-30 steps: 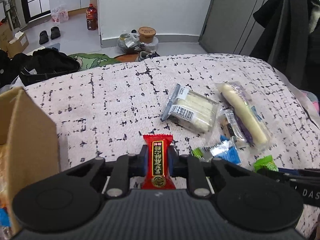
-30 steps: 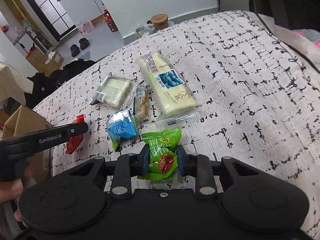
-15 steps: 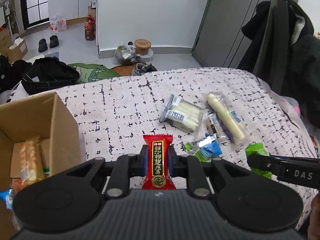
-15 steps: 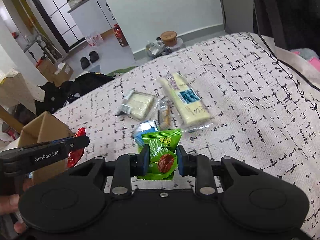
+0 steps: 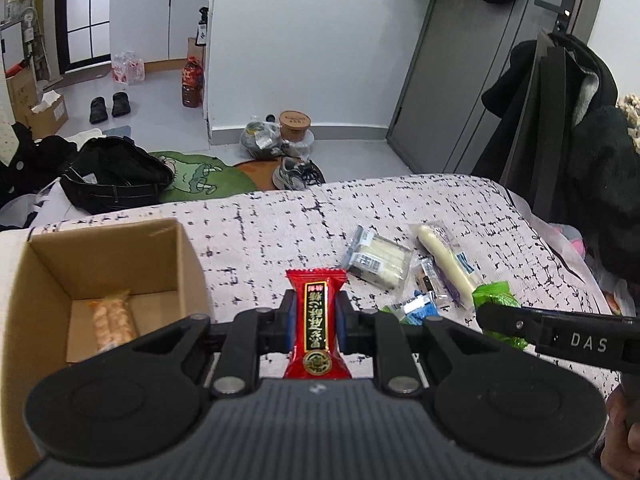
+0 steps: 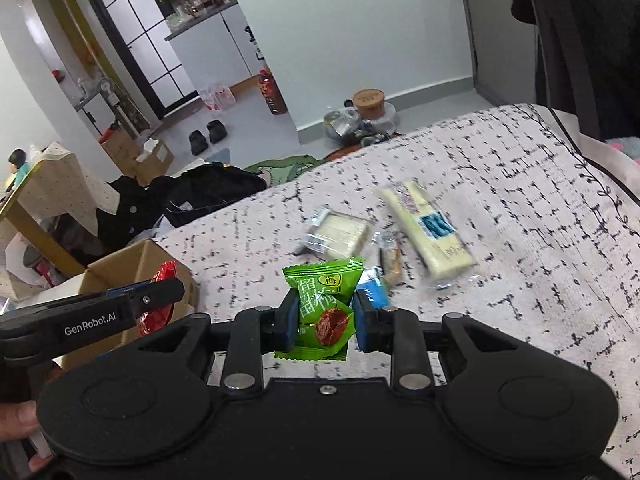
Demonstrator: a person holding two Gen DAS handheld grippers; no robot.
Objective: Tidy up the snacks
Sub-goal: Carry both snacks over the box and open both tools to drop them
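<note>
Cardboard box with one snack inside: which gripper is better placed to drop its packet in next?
Left. The left gripper, shut on the red candy packet, sits beside the open brown cardboard box. The right gripper, holding the green plum packet, is farther away.

Both wrist views look steeply down, close, sharing the snack-strewn bedspread (image 5: 280,216) (box (image 6: 132,264) left).
</note>
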